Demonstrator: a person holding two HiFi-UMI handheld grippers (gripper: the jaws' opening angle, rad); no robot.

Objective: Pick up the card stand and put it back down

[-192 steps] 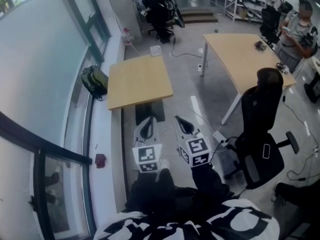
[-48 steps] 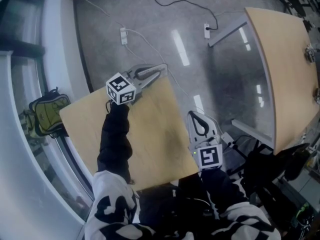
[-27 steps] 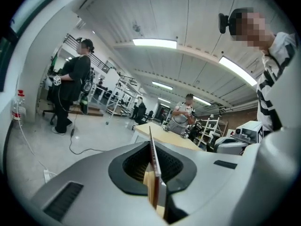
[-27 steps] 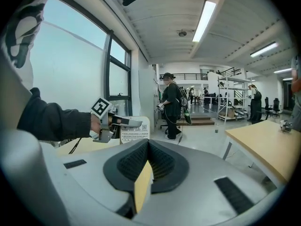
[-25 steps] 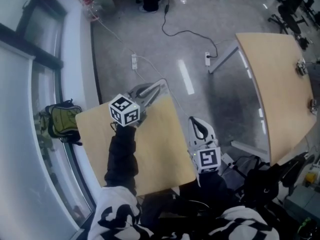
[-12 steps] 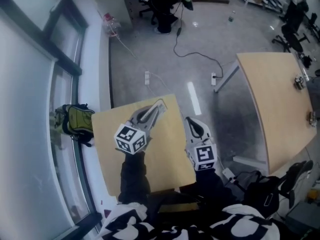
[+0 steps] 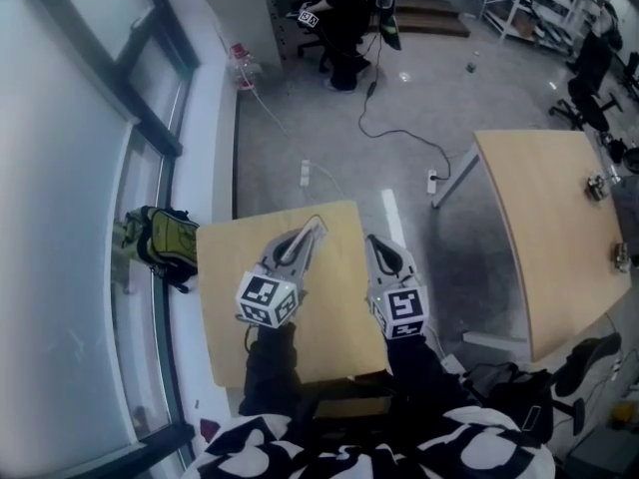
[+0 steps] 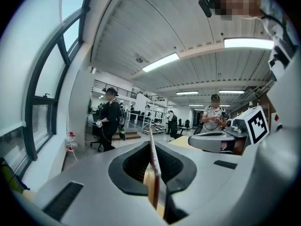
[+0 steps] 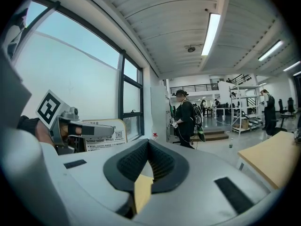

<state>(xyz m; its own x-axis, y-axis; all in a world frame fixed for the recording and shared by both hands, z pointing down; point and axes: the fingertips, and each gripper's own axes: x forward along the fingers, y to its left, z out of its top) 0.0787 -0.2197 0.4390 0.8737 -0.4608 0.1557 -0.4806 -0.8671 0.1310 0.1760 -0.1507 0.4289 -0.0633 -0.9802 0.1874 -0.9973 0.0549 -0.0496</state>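
The card stand [image 7: 321, 220] is a thin clear sheet, faint in the head view. It stands edge-on as an upright strip [image 8: 151, 147] in the left gripper view. My left gripper [image 7: 316, 230] [image 8: 153, 146] is shut on it, held above the small wooden table [image 7: 225, 267] and pointing away from me. My right gripper [image 7: 371, 238] [image 9: 148, 142] hangs just to its right over the table's right edge, shut with nothing between its jaws. Each gripper shows in the other's view: the right gripper [image 8: 221, 140] and the left gripper [image 9: 80, 131].
A green backpack [image 7: 160, 238] lies by the window wall to the left. A larger wooden table [image 7: 549, 228] stands at the right. Cables and a power strip [image 7: 305, 173] run over the floor beyond. A person [image 7: 339, 8] is at the back.
My left gripper, still shut on the stand, has come back from the table's far corner toward me and risen. The right gripper has risen a little. The two now sit side by side.
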